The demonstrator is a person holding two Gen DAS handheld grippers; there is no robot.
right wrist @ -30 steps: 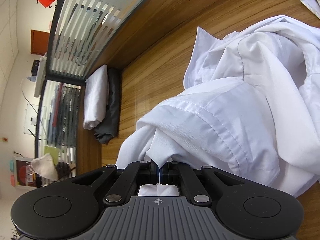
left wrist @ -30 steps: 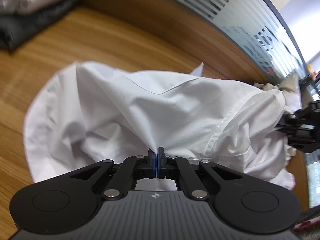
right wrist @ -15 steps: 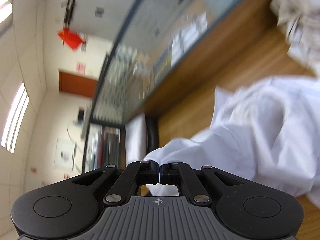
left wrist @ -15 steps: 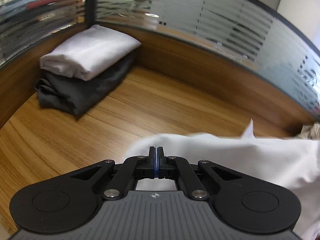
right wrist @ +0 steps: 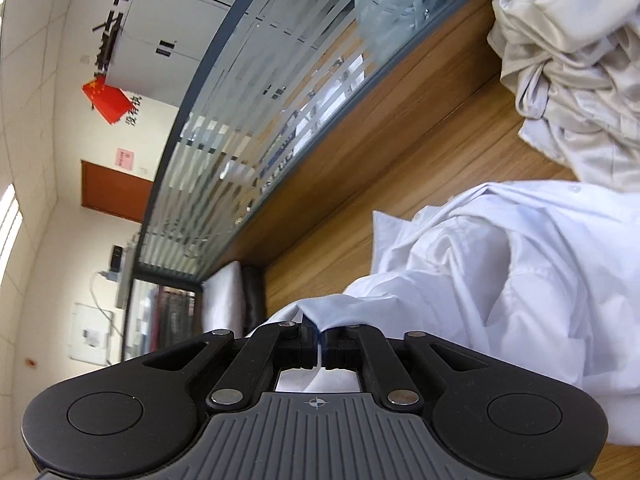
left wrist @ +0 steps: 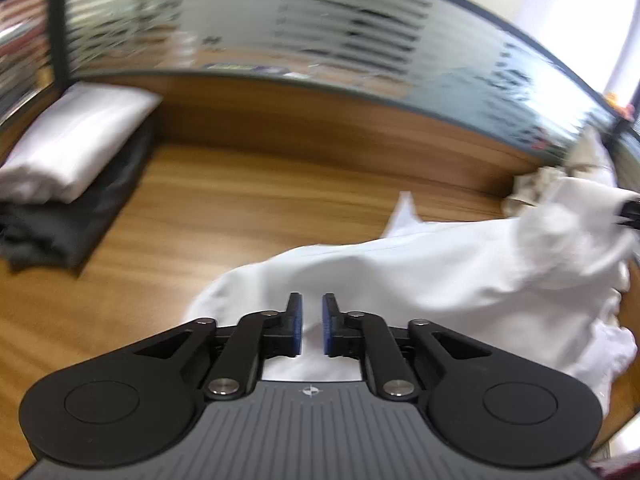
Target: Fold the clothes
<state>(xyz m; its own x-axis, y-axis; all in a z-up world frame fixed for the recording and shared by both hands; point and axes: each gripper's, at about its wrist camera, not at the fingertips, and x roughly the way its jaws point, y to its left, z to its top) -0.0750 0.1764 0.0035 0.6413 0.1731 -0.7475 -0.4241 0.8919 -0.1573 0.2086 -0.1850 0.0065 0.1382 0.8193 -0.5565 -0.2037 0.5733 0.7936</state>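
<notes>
Since 0.5 s ago my left gripper (left wrist: 311, 322) has let go: its 2 blue pads now stand apart with nothing between them, so that corner of the white shirt (left wrist: 420, 280) is free. My guess is I am laying the shirt out on the wooden desk (left wrist: 240, 208), well right of the folded stack (left wrist: 68, 152). It spreads rumpled just beyond my left gripper. My right gripper (right wrist: 320, 338) is clamped on a small fold of it.

1. The shirt (left wrist: 420, 272) lies on the table (left wrist: 240, 208), right of centre.
2. The folded stack (left wrist: 72, 160) sits far left, against the partition (left wrist: 320, 116).
3. The crumpled pile (right wrist: 572, 60) lies behind the shirt.
</notes>
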